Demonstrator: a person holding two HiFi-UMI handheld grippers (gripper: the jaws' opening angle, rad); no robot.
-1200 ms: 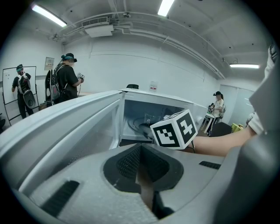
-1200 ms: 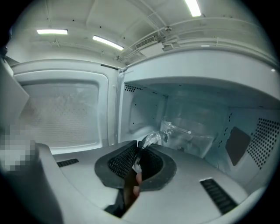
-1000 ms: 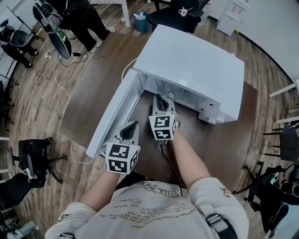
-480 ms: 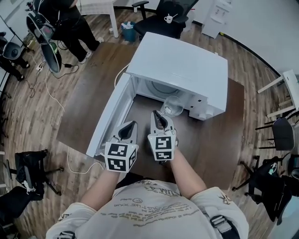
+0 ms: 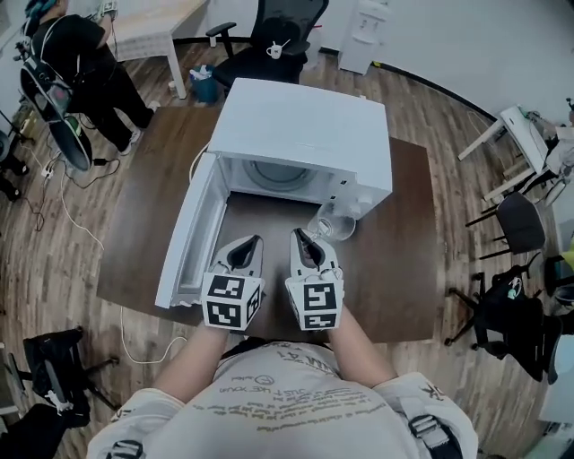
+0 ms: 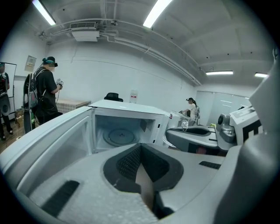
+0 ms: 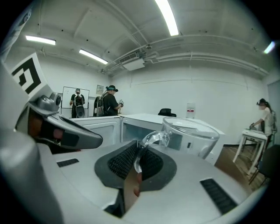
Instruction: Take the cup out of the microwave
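Just in front of the microwave (image 5: 300,125), near its right front corner, is the cup (image 5: 332,224). It is clear glass. It is all the way out of the box & over the table (image 5: 404,269).

R gripper (image 5: 306,236) has it. Its jaws are squeezed tight on the thin glass handle (image 7: 151,141). The cup's bowl sticks out past the tips, toward the microwave. In the R gripper view the rim looks about level.

L gripper (image 5: 247,244) is just beside R gripper, on the door side of the microwave. Its jaws are together w/ nothing btw them. It points at the microwave's open mouth.

Door (image 5: 188,238) is swung wide open on the microwave's left side. Inside the microwave lies a round glass plate (image 6: 119,136), seen best in the L gripper view. The microwave is white & sits toward the back of the dark brown table.

Behind the microwave, well apart, is a black chair (image 5: 296,18) w/ a small white thing (image 5: 275,51) on the seat. Back & left of the microwave a person in black (image 5: 76,58) stands by a pale desk (image 5: 152,27). Cables (image 5: 63,202) lie on the wood floor (image 5: 54,287), left of the microwave & off the table.
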